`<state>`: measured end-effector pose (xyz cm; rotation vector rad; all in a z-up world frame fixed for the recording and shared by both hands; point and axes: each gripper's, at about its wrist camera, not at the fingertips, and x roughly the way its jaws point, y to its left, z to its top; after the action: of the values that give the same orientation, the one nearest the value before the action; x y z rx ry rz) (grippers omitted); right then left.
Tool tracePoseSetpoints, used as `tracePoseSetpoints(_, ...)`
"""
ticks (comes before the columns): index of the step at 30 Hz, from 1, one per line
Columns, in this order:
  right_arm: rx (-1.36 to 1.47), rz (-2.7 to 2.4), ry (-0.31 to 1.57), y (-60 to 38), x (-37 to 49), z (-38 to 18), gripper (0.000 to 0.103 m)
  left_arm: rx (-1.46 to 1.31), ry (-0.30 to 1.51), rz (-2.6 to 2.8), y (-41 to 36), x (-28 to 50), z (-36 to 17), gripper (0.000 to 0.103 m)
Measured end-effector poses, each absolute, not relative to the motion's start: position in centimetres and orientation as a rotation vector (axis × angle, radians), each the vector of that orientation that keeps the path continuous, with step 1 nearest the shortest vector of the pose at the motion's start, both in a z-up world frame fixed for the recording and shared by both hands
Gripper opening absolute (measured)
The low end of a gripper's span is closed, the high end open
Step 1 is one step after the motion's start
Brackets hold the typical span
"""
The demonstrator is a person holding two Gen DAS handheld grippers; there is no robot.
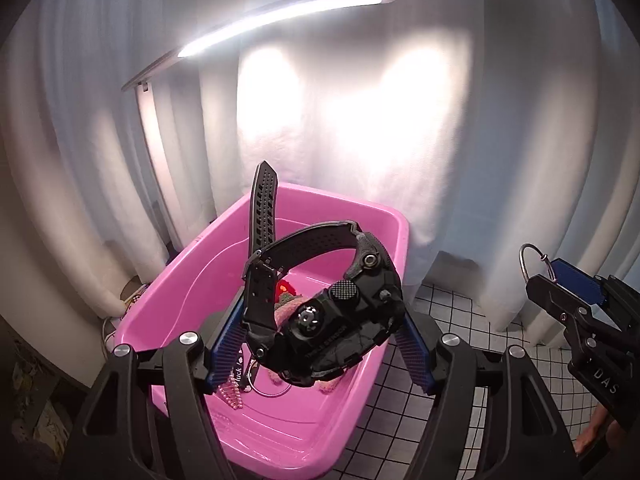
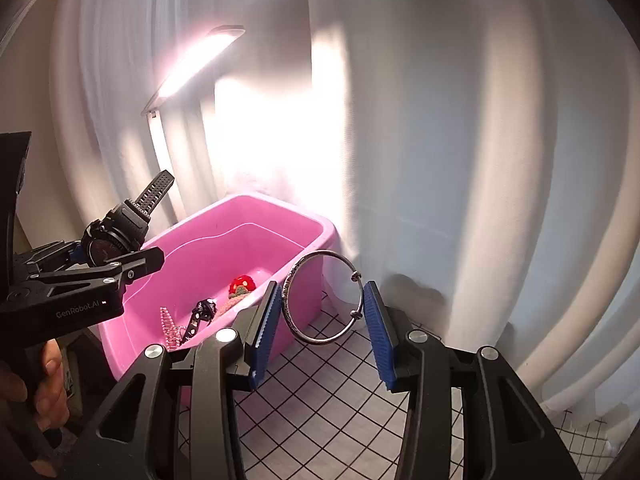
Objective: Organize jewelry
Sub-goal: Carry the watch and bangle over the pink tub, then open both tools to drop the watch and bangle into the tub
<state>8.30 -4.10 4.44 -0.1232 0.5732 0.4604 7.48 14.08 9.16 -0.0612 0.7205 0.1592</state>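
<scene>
My left gripper is shut on a chunky black watch and holds it above the pink tub, strap sticking up. The watch also shows in the right wrist view. My right gripper is shut on a silver bangle, held upright between the blue pads beside the tub's right end. In the left wrist view the bangle pokes up from the right gripper. Inside the tub lie a pink bead chain, a black strap charm and a red knitted piece.
The tub stands on a white cloth with a black grid. White curtains hang close behind. A lit desk lamp reaches over the tub. A thin ring lies on the tub floor.
</scene>
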Motion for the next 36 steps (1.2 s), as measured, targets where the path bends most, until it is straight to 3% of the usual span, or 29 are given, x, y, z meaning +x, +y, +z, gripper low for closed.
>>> tracePoseSetpoints(14,-0.232,0.626,0.719,7.8,15.2,0.8,0.041,-0.167,0.844,0.304,21.9,9.5,3.9,0.066)
tracePoseSetpoints(34,-0.27,0.553,0.938,11.0,21.3,-4.7,0.041,-0.268,1.033,0.278,24.5,13.0,-1.5,0.068)
tracePoseSetpoints(35,-0.265,0.545,0.943,10.9,21.4,-4.7,0.043,-0.273,1.035,0.279,24.6,13.0,-1.5,0.069)
tracePoseSetpoints(36,-0.258,0.539,0.941,10.9,21.6,-4.8,0.052,-0.272,1.03,0.286,24.6,12.9,-1.5,0.071)
